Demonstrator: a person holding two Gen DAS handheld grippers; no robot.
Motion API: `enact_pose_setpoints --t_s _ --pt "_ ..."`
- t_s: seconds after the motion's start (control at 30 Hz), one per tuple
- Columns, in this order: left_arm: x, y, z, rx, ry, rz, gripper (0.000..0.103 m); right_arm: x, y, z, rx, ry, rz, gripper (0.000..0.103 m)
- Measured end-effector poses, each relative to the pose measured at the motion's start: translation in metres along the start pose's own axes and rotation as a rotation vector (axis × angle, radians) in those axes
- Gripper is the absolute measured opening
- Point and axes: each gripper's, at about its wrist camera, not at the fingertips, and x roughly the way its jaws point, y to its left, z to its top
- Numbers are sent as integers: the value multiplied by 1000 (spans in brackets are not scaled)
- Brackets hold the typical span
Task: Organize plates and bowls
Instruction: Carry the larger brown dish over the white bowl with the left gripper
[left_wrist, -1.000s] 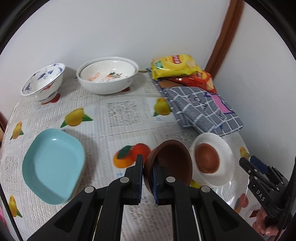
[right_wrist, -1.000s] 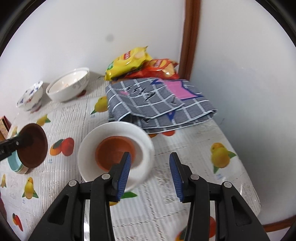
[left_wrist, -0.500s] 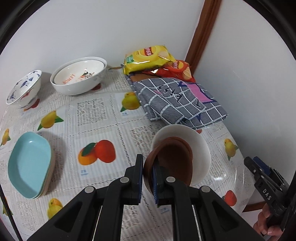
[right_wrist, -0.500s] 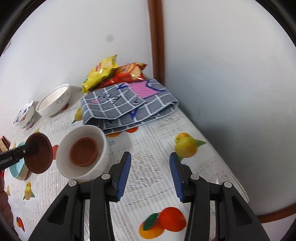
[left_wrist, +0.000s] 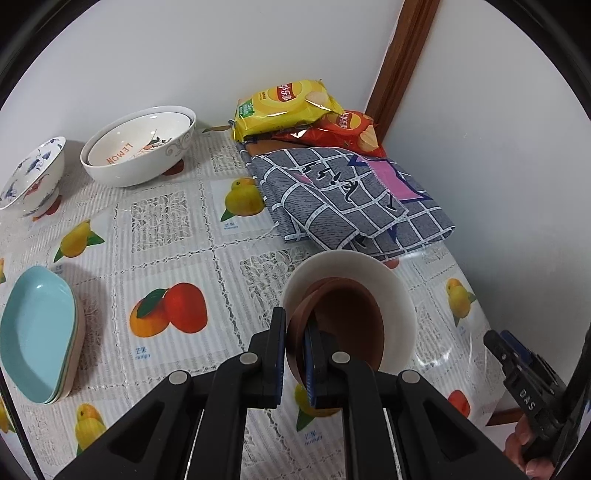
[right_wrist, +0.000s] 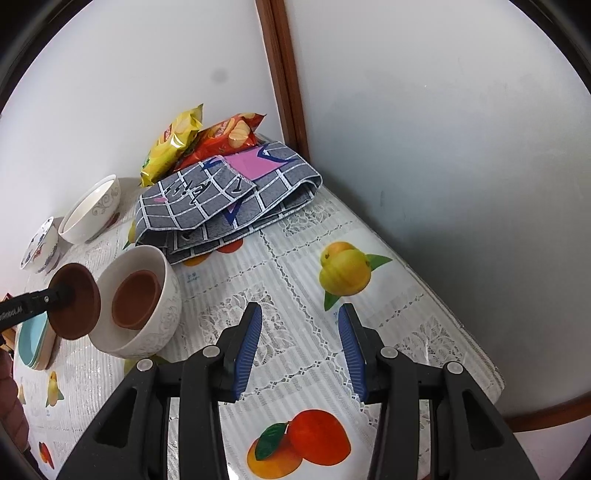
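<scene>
My left gripper (left_wrist: 294, 325) is shut on the rim of a dark brown bowl (left_wrist: 347, 325) and holds it tilted over a white bowl (left_wrist: 399, 295). In the right wrist view the held brown bowl (right_wrist: 79, 306) hangs just left of the white bowl (right_wrist: 162, 314), which holds another brown bowl (right_wrist: 135, 299). My right gripper (right_wrist: 299, 347) is open and empty above the tablecloth, to the right of the white bowl. It also shows at the lower right of the left wrist view (left_wrist: 517, 369).
A large white bowl (left_wrist: 140, 147) and a blue-patterned bowl (left_wrist: 31, 177) stand at the back left. Stacked light blue dishes (left_wrist: 37, 332) sit at the left. A folded grey checked cloth (left_wrist: 347, 195) and two chip bags (left_wrist: 288, 107) lie at the back right corner by the walls.
My left gripper has carried the brown bowl rightward to the white bowl. My right gripper has drawn back to the right, away from the white bowl.
</scene>
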Motion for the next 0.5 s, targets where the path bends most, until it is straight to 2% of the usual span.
enact_pose_setpoints --t_s 0.5 --pt "33 -10 4 -24 36 -29 9 3 -10 -6 8 0 -9 43"
